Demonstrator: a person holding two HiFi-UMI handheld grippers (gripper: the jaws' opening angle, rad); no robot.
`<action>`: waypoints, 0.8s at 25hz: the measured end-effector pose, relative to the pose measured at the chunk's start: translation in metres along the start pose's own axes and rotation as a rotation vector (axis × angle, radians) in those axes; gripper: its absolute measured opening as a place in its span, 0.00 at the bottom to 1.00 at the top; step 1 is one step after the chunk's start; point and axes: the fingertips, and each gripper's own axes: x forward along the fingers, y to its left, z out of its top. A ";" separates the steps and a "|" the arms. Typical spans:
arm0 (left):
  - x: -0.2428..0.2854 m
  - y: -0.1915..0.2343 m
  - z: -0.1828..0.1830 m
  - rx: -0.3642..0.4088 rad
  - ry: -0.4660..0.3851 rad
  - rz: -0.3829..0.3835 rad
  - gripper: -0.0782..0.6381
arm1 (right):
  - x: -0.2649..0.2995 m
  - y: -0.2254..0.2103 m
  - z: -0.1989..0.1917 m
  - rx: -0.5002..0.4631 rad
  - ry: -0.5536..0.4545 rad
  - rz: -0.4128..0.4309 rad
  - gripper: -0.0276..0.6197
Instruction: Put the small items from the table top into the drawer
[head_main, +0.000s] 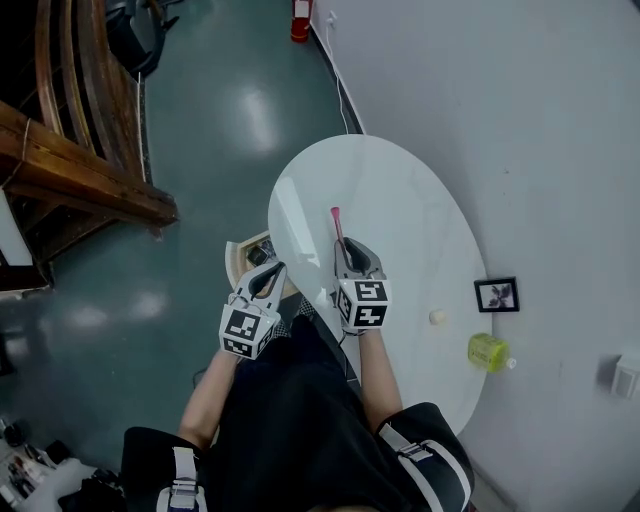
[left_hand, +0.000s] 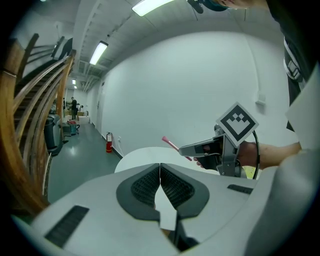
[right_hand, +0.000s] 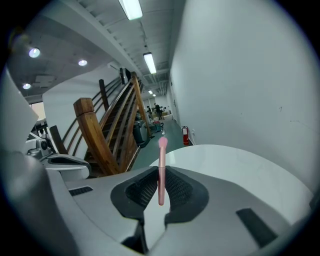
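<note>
**First speaker:** What is shown from above?

**Second speaker:** A white oval table (head_main: 400, 190) is seen from the head view, set against a pale wall (head_main: 540, 120). Two hand-held grippers are held at its near-left side. The left gripper (head_main: 276, 268) is placed off the rim at about 8 o'clock of the table, and the right gripper (head_main: 345, 244) just inside the rim.

**First speaker:** Is anything being held?

**Second speaker:** A pink brush (right_hand: 161, 160) is clamped between the right gripper's jaws. In the right gripper view it is gripped near its lower end, and its tufted tip is pointed out past the jaws, toward 12 o'clock.

**First speaker:** And the left gripper?

**Second speaker:** In the left gripper view its jaws are pressed together, with nothing between them.

**First speaker:** Where is the drawer?

**Second speaker:** An open drawer (head_main: 238, 258) is seen below the table's rim at about 9 o'clock, just beside the left gripper. Dark things lie inside, but they cannot be made out.

**First speaker:** What else is on the table?

**Second speaker:** A small cream thing (head_main: 437, 317) is seen at about 4 o'clock, and a yellow-green container (head_main: 488, 351) further out by the rim. A small dark picture frame (head_main: 497, 295) is seen at 3 o'clock, at the table's edge by the wall — all well apart from the grippers.
</note>
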 end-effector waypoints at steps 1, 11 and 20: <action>-0.007 0.005 -0.002 -0.005 -0.004 0.013 0.14 | 0.000 0.009 0.000 -0.007 -0.001 0.012 0.14; -0.071 0.045 -0.021 -0.060 -0.038 0.137 0.14 | 0.000 0.096 -0.012 -0.099 0.027 0.143 0.14; -0.113 0.080 -0.054 -0.131 -0.048 0.252 0.14 | 0.021 0.160 -0.043 -0.182 0.098 0.263 0.14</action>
